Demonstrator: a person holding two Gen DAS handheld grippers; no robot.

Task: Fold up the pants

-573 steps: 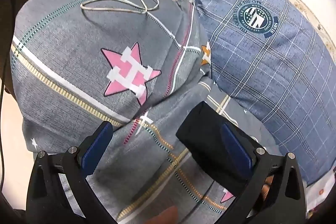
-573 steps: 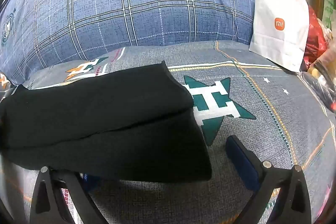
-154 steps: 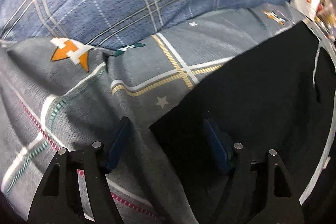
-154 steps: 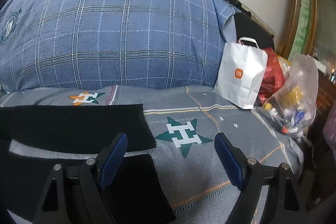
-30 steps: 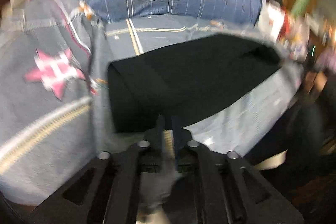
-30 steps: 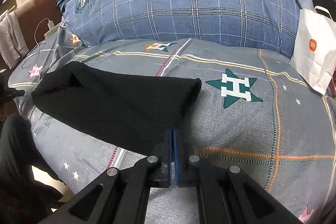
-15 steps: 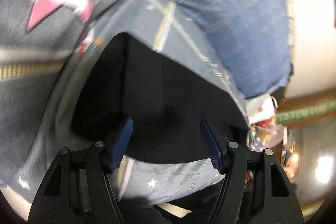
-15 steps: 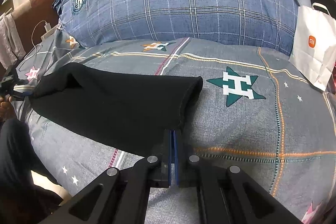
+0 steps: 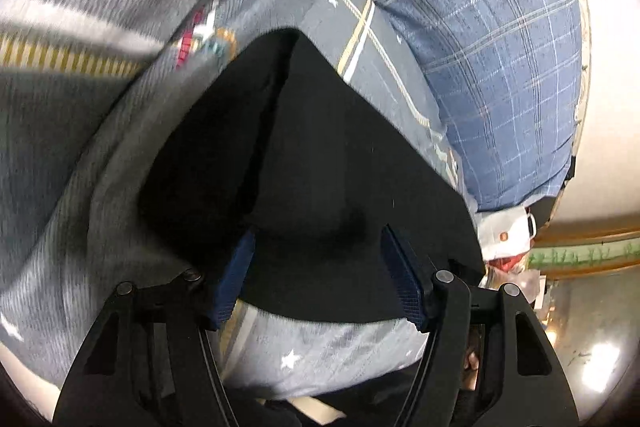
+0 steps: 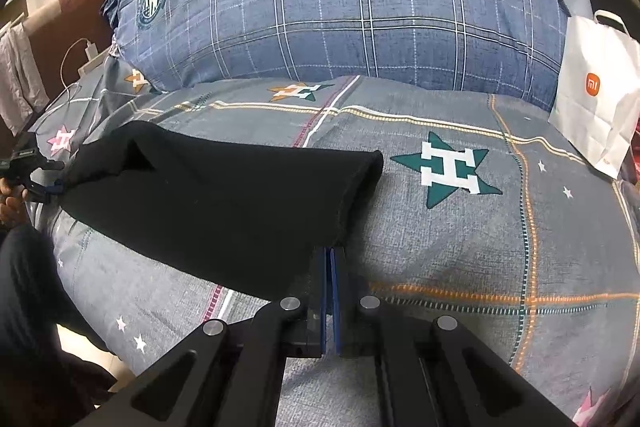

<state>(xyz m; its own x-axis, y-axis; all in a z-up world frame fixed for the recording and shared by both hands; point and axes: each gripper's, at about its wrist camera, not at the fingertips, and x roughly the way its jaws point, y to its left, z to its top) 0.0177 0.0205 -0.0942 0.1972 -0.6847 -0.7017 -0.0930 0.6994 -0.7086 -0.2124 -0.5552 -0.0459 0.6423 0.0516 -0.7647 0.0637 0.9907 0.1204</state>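
Black pants [image 10: 220,199], folded into a long band, lie across the grey star-print bed sheet [image 10: 460,247]. My right gripper [image 10: 329,253] is shut, its tips at the pants' near right corner; I see no cloth between the pads. My left gripper [image 9: 318,259] stands open over the other end of the pants [image 9: 320,147], with the cloth's near edge between its blue pads and a raised fold ahead. From the right wrist view the left gripper [image 10: 52,187] shows at the far left, in a hand.
A big blue plaid pillow [image 10: 340,7] fills the back of the bed. A white paper bag [image 10: 592,99] stands at the right edge. A white charger and cable [image 10: 76,59] lie at the far left. A person's dark-clothed leg [image 10: 24,287] is by the bed's near left edge.
The left gripper went from shut to open, rolled, and came down onto the pants' left end. The right gripper and the pants' right end have stayed put.
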